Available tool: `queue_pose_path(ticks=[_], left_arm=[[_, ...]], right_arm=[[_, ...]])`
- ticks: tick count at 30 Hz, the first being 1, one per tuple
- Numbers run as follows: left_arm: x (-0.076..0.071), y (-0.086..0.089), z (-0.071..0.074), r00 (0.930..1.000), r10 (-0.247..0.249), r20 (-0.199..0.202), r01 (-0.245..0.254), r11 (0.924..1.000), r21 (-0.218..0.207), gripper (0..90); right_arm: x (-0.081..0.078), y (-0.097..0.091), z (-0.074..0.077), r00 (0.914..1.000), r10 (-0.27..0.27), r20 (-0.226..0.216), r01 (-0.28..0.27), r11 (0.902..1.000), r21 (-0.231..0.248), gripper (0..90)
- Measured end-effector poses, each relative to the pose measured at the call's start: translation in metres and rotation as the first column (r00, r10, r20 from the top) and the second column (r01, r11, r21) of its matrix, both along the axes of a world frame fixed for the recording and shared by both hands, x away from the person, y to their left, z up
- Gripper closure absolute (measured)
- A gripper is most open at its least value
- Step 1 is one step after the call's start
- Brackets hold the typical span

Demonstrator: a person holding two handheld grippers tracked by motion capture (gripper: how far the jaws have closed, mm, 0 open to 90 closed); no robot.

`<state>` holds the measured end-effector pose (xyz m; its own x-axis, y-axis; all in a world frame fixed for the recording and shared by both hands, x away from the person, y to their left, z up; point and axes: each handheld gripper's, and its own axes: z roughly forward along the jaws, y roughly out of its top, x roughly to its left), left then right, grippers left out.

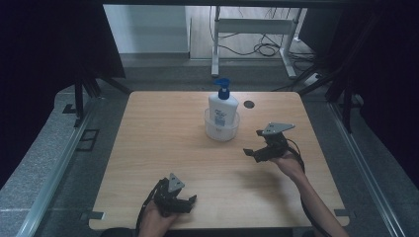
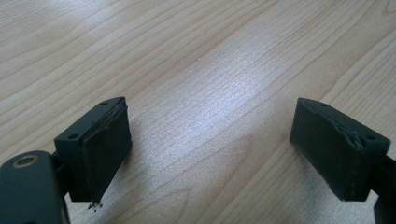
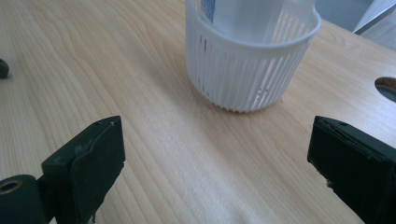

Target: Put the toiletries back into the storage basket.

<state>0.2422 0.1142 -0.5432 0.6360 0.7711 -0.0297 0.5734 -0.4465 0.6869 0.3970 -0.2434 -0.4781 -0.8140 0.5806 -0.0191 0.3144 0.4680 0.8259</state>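
A white pump bottle [image 1: 223,107] with a blue pump head stands upright inside a white slatted basket [image 1: 222,129] at the middle back of the wooden table [image 1: 163,148]. My right gripper [image 1: 252,142] hovers just right of the basket, jaws pointing toward it, open and empty. In the right gripper view the basket [image 3: 243,70] sits ahead between the spread jaws of the right gripper [image 3: 217,158], and the bottle [image 3: 247,14] shows inside it. My left gripper [image 1: 189,203] rests near the table's front edge, open and empty. In its own view, bare wood lies between the left gripper's [image 2: 210,140] jaws.
A round cable hole [image 1: 248,104] lies in the tabletop just behind and right of the basket. Black curtains flank the table on both sides. A white metal frame [image 1: 252,29] with cables stands on the floor beyond the far edge.
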Motion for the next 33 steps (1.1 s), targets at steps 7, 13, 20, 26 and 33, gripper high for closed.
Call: queue_pose_path(ticks=[7,13,20,26,33], left_arm=[[0.0,0.0,0.0,1.0,0.0,0.0,0.0,1.0,0.0,11.9],[0.0,0.0,0.0,1.0,0.0,0.0,0.0,1.0,0.0,11.9],[0.0,0.0,0.0,1.0,0.001,0.0,-0.001,1.0,0.0,11.9],[0.0,0.0,0.0,1.0,0.001,0.0,-0.001,1.0,0.0,12.0],[0.0,0.0,0.0,1.0,0.002,0.0,-0.002,1.0,0.0,12.0]], right_arm=[[-0.011,-0.006,-0.009,0.9998,-0.011,-0.016,0.011,0.9999,-0.006,4.5],[-0.023,-0.009,-0.017,0.9996,-0.013,-0.024,0.012,0.9996,-0.026,4.6],[-0.036,-0.008,-0.025,0.9991,-0.029,-0.031,0.028,0.9982,-0.052,0.9],[-0.046,-0.007,-0.033,0.9982,-0.036,-0.048,0.033,0.9974,-0.064,0.0],[-0.055,-0.008,-0.048,0.9963,-0.036,-0.078,0.029,0.9956,-0.089,0.0]])
